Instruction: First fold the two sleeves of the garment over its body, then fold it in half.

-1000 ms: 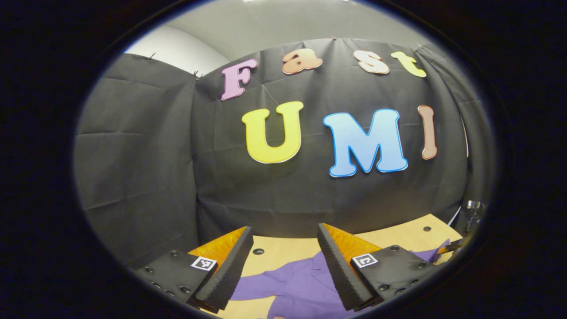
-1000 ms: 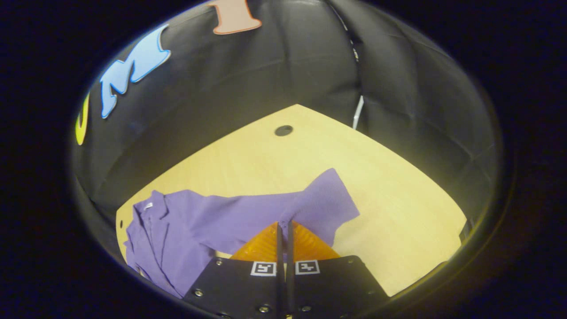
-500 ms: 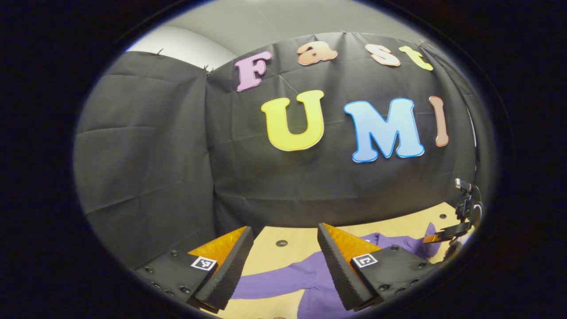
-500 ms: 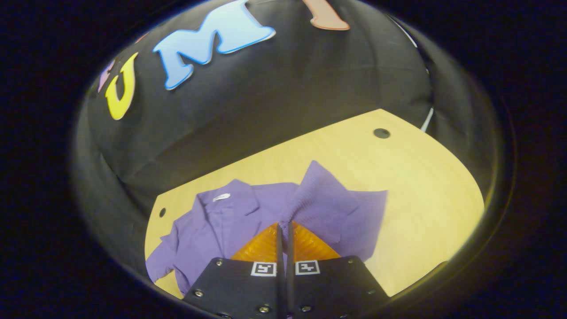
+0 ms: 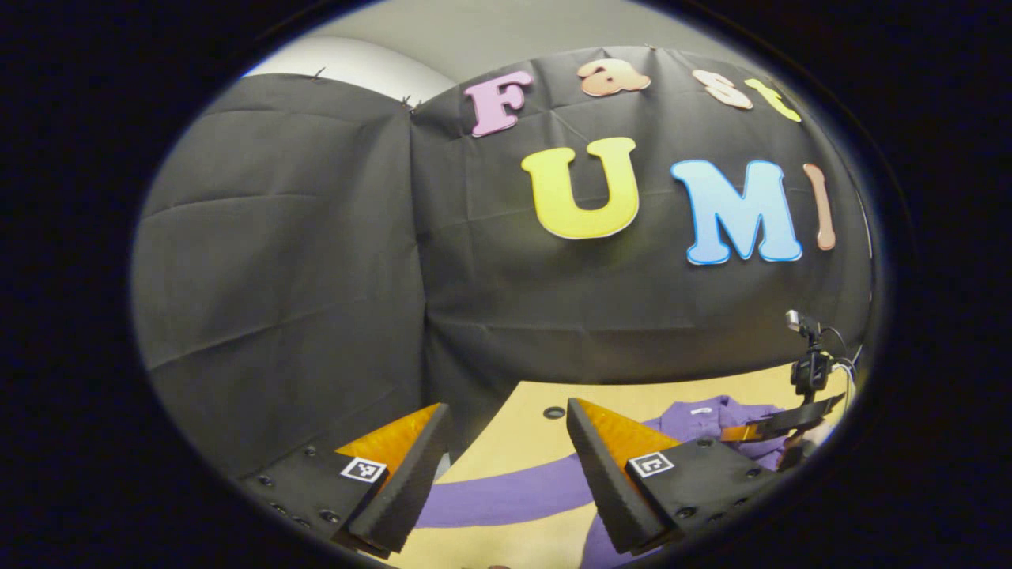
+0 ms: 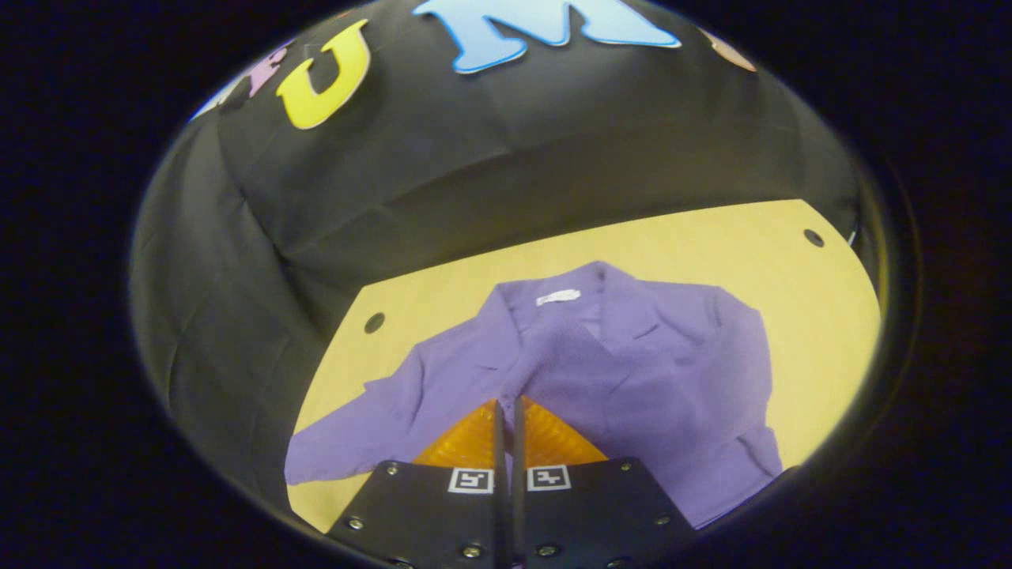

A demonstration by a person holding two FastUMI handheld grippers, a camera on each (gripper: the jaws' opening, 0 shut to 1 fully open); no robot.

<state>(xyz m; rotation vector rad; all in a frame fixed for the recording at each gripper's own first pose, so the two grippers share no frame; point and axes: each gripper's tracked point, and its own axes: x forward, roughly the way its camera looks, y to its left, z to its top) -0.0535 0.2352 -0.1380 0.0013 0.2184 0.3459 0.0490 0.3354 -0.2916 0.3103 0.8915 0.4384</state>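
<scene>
Garment point(image 6: 617, 371) lies on the table point(image 6: 791, 261). Left sleeve point(image 6: 356, 427) remains extended; left gripper point(image 5: 506, 474) hovers released above it. Right gripper point(image 6: 508, 411) is clenched on the right sleeve point(image 6: 553, 363): lay it flat across the chest, then release.
</scene>
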